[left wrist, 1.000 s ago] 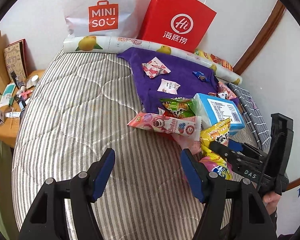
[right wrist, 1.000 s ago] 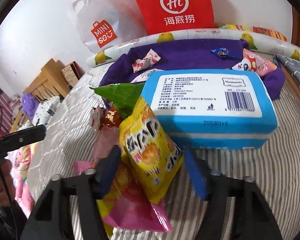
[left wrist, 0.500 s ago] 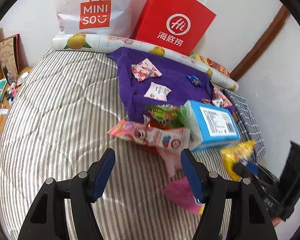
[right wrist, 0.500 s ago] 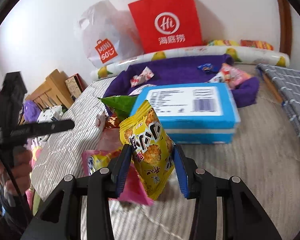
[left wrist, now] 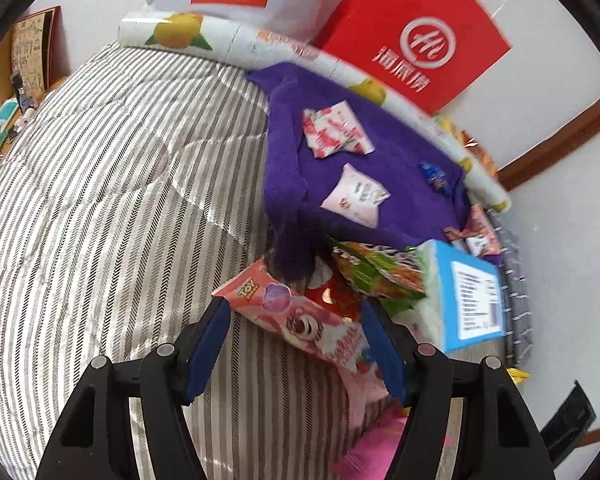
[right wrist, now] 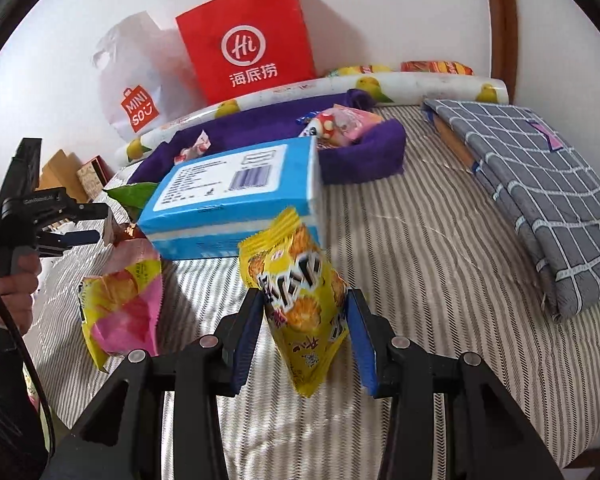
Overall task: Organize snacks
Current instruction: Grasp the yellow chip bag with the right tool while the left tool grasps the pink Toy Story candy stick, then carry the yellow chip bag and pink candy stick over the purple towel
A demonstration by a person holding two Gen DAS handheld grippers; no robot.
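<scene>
My right gripper is shut on a yellow snack bag and holds it upright above the striped mattress, in front of a blue tissue box. A pink-and-yellow bag lies to the left. My left gripper is open, its fingers straddling a pink Toy Story snack pack without pressing it. Behind that lie a green snack pack and the blue box. Small packets and a blue candy rest on a purple towel.
A red paper bag, a white Miniso bag and a rolled fruit-print mat line the wall. A folded grey checked cloth lies at the right. A wooden side table stands left of the bed.
The right gripper closed on the yellow bag and carried it away from the pile toward the open mattress. The left gripper sank, rolled and moved in over the pink pack.
</scene>
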